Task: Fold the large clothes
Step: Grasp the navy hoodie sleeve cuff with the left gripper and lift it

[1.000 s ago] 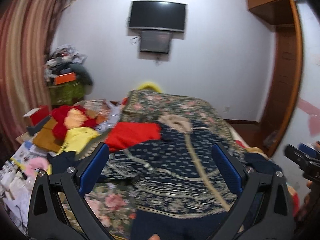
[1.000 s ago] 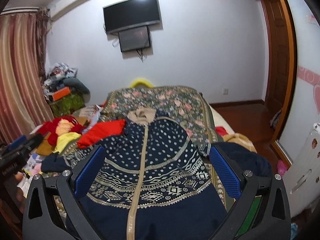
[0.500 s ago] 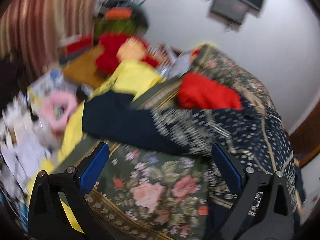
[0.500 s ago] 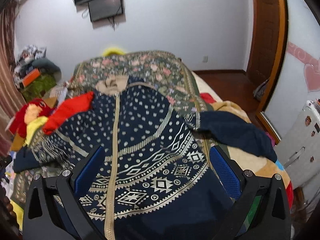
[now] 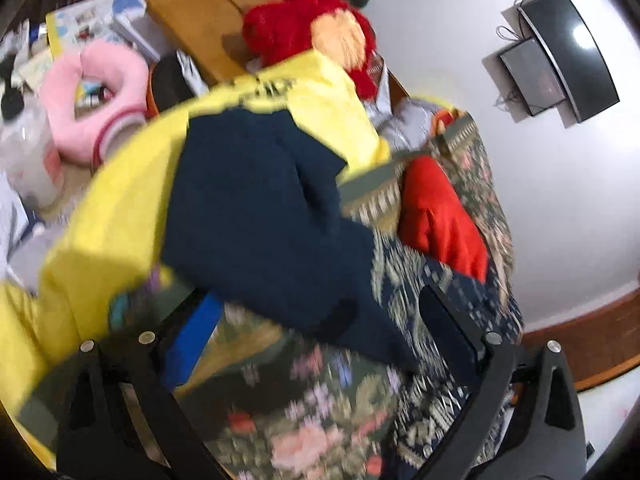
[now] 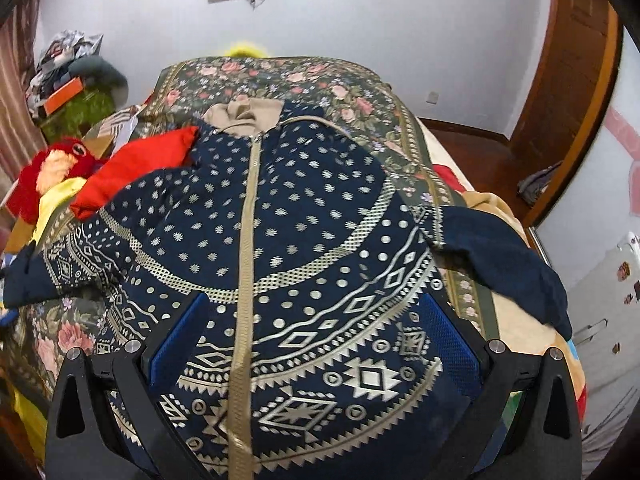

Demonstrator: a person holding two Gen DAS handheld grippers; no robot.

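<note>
Left wrist view: the picture is smeared by motion blur, so fine pattern is hard to read. The left gripper (image 5: 320, 320) fills the lower frame with its fingers (image 5: 188, 340) spread wide apart and nothing between them. Just above them, at frame centre, lies the plain navy sleeve (image 5: 260, 216) of the patterned navy jacket (image 5: 432, 300), draped over the edge of the bed onto a yellow garment (image 5: 120, 208). The jacket's body runs off behind the right finger and is cut by the frame's lower right. A red garment (image 5: 440, 216) lies right of centre on the floral bedspread (image 5: 304, 432). In the upper left sit a pink cushion (image 5: 104, 100) and a red plush toy (image 5: 304, 20), both partly cropped. A wall-mounted television (image 5: 568, 52) is at upper right.

Right wrist view: sharp. The right gripper (image 6: 316, 344) has its fingers (image 6: 448, 344) wide apart, empty, above the jacket (image 6: 300, 240), which lies front-up, zip closed, across the bedspread (image 6: 280, 76). Its hem is hidden below the gripper. Its other sleeve (image 6: 504, 264) hangs over the bed's right edge, at the right of the frame. The far sleeve reaches the left border and is cut off there. The red garment (image 6: 136, 168) touches the jacket's upper left shoulder. Bare bedspread lies open beyond the collar, at upper centre.
</note>
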